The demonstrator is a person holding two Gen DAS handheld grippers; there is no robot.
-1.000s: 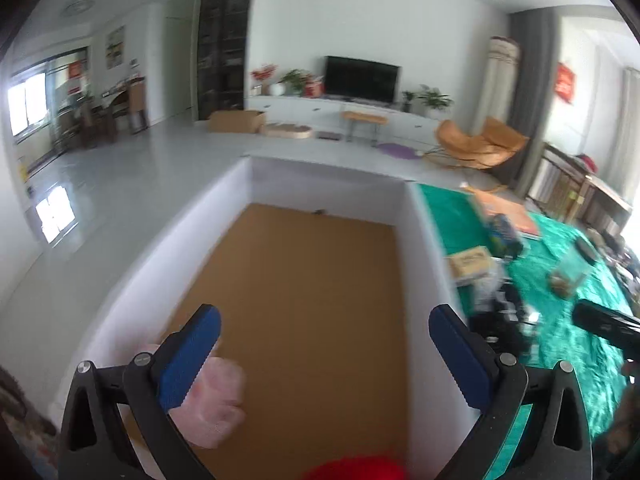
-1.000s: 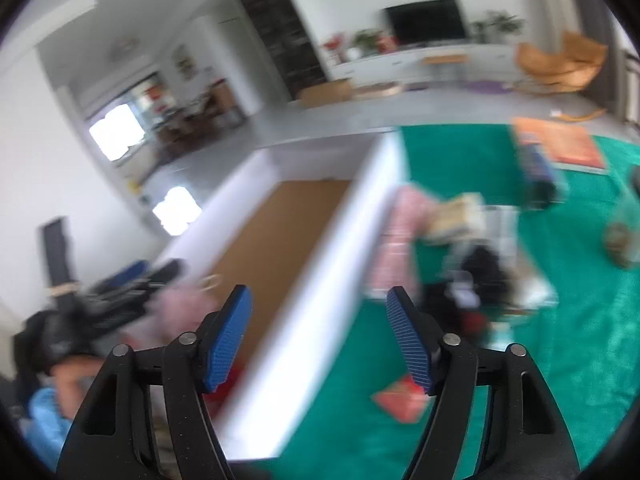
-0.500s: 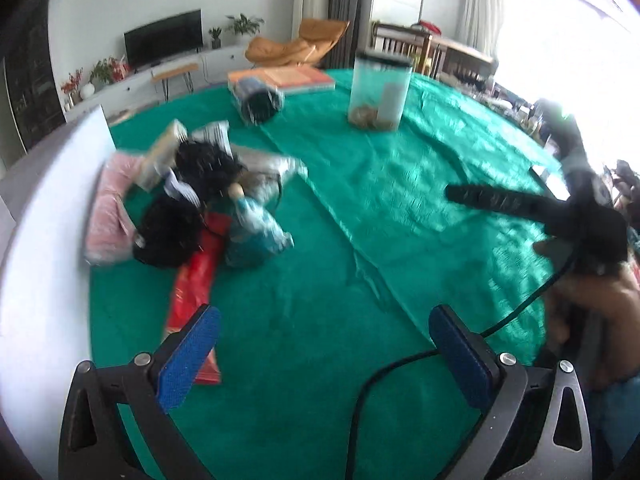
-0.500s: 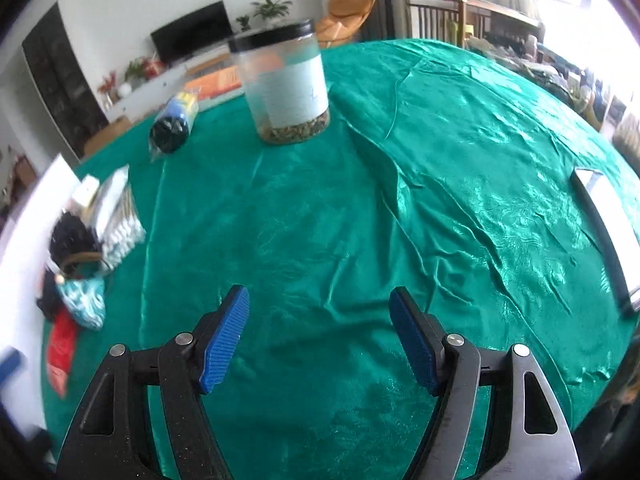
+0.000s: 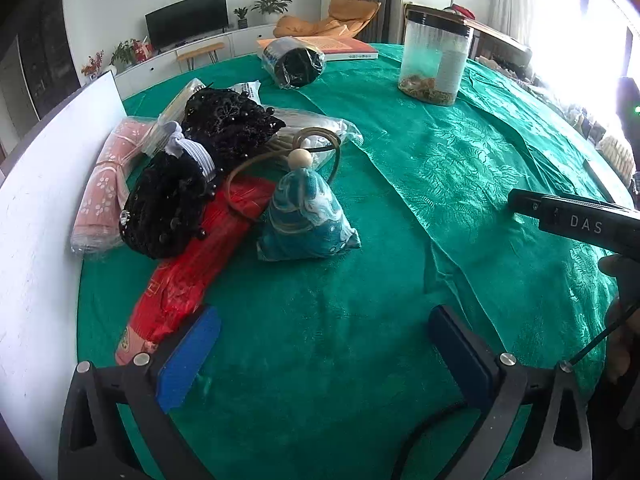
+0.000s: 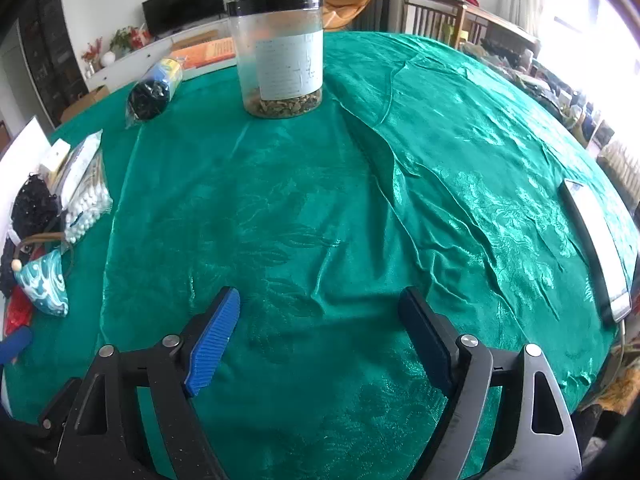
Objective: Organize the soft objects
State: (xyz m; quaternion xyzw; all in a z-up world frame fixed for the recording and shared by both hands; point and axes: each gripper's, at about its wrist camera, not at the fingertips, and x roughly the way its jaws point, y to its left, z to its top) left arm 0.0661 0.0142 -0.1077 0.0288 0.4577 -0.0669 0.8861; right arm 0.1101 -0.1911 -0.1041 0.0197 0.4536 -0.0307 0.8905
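The soft pile lies at the table's left edge against a white board (image 5: 44, 208): pink pack (image 5: 102, 184), black lace bundles (image 5: 168, 208), red pack (image 5: 192, 272), blue pouch (image 5: 304, 216). The left gripper (image 5: 324, 344) stands wide open and empty, just short of the pouch. The right gripper (image 6: 320, 336), its jaws just widened, is empty over bare green cloth (image 6: 360, 200). Its body reads "DAS". A labelled jar (image 6: 280, 56) stands near the far edge; a living room lies behind.
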